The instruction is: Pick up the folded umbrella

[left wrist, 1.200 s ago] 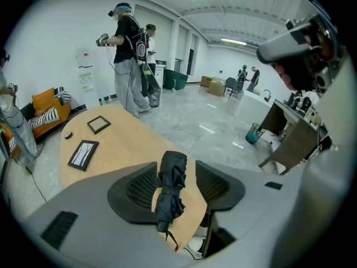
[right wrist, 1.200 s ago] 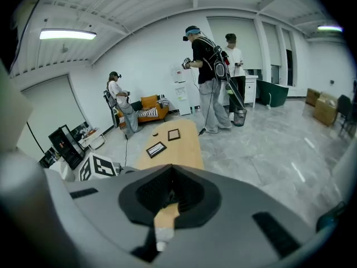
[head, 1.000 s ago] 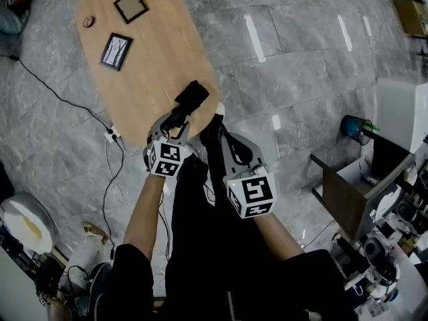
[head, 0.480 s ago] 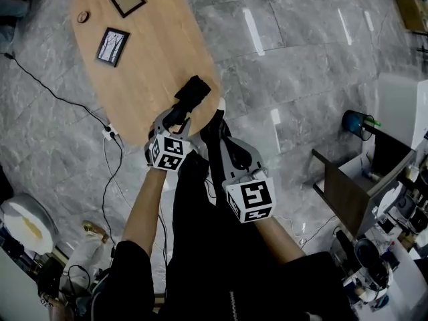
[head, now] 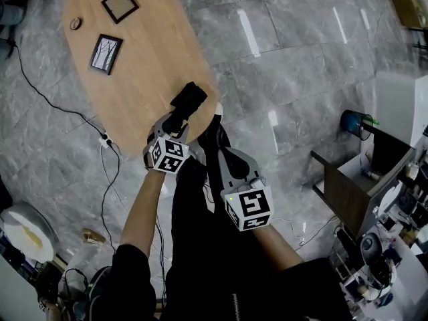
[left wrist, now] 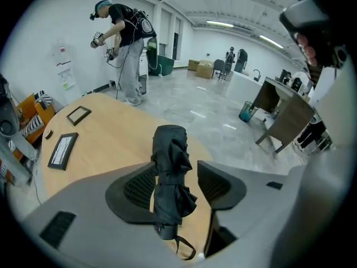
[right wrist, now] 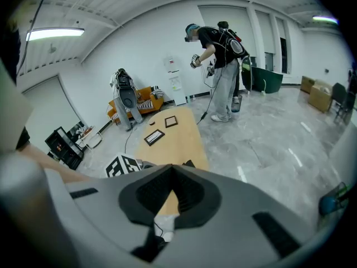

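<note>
The left gripper stands with its jaws apart on either side of the folded umbrella, a gap showing between the black fabric and the right-hand pad, and nothing is clamped. The umbrella lies on the wooden table at its near rounded end, close to the right edge, its strap end towards the person. The right gripper, jaws closed together and empty, hangs just off that same near edge beside the umbrella, while two picture frames lie well apart from it towards the far end.
</note>
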Demonstrator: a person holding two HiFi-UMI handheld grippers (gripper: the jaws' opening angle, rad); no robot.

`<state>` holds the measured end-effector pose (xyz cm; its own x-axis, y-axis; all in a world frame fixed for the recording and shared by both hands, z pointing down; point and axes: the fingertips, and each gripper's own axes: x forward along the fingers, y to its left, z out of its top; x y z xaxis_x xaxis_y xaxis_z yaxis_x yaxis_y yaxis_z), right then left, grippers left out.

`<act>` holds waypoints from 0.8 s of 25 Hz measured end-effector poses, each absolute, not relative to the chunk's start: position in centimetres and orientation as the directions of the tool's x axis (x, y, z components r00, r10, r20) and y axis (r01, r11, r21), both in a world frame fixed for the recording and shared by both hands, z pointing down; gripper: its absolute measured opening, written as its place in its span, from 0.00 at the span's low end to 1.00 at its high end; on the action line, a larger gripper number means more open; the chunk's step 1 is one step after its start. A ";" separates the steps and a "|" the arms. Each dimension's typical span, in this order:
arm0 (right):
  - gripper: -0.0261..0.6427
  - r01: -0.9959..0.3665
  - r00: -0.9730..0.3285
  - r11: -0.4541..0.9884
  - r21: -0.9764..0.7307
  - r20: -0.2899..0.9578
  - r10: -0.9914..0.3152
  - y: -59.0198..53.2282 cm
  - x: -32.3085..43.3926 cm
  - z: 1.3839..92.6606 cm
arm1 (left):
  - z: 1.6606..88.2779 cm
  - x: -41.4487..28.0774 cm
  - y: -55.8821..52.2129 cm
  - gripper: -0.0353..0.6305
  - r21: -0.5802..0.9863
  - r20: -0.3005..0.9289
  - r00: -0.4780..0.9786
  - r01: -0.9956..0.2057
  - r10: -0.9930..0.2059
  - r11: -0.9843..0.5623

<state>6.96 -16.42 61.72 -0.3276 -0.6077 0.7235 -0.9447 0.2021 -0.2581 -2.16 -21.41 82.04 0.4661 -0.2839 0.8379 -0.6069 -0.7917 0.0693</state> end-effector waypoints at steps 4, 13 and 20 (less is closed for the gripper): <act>0.05 -0.946 -0.325 0.193 -0.262 0.726 -0.606 -16.3 7.3 62.0 | 83.5 -2.6 -21.7 0.42 0.057 0.855 0.438 -0.612 -0.278 -0.789; 0.05 -0.950 -0.309 0.161 -0.267 0.744 -0.592 -15.5 8.3 63.0 | 87.0 -2.9 -22.1 0.48 0.063 0.886 0.395 -0.623 -0.244 -0.779; 0.05 -0.953 -0.297 0.133 -0.272 0.757 -0.582 -15.0 9.0 63.9 | 89.1 -2.8 -21.7 0.50 0.082 0.901 0.381 -0.621 -0.209 -0.779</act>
<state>9.03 -15.00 63.88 -0.2970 -0.5816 0.7573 -0.9532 0.1331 -0.2716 -2.76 -21.69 89.13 0.3810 -0.2094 0.9005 -0.6213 -0.7793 0.0817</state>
